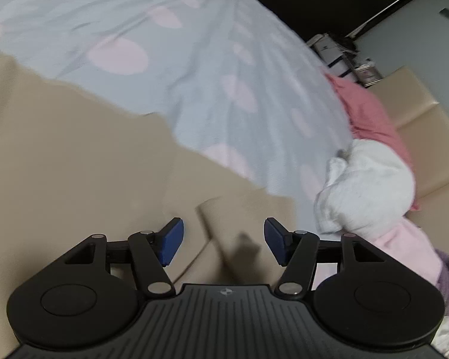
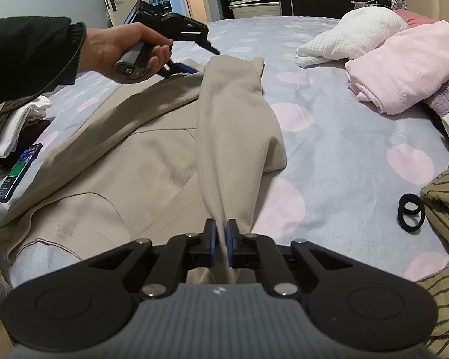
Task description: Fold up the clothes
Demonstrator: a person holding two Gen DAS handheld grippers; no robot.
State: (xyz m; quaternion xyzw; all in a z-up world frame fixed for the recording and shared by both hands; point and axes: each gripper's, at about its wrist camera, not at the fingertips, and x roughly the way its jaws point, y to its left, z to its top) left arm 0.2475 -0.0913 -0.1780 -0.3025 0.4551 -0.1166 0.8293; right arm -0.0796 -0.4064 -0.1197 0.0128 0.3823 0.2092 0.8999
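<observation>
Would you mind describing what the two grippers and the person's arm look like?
Both the left gripper and right gripper are black linkages with silver pivot pins, blue finger pads, round side discs and a ribbed grey base with a small logo. The left hand is bare, in a dark ribbed-cuff sleeve.

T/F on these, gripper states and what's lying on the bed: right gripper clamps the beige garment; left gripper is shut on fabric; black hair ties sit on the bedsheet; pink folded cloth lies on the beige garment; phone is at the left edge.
1. The right gripper is clamped on the beige ribbed fabric garment. True.
2. The left gripper is shut on fabric. False: its blue pads stand wide apart with nothing between them, hovering over the beige garment.
3. The black loop hair ties lie on the blue bedsheet with pink dots. True.
4. The pale pink folded cloth lies on the beige garment. False: it sits apart, far right, beside the white crinkled cloth bundle.
5. A dark rectangular phone lies at the bed's left edge. True.
</observation>
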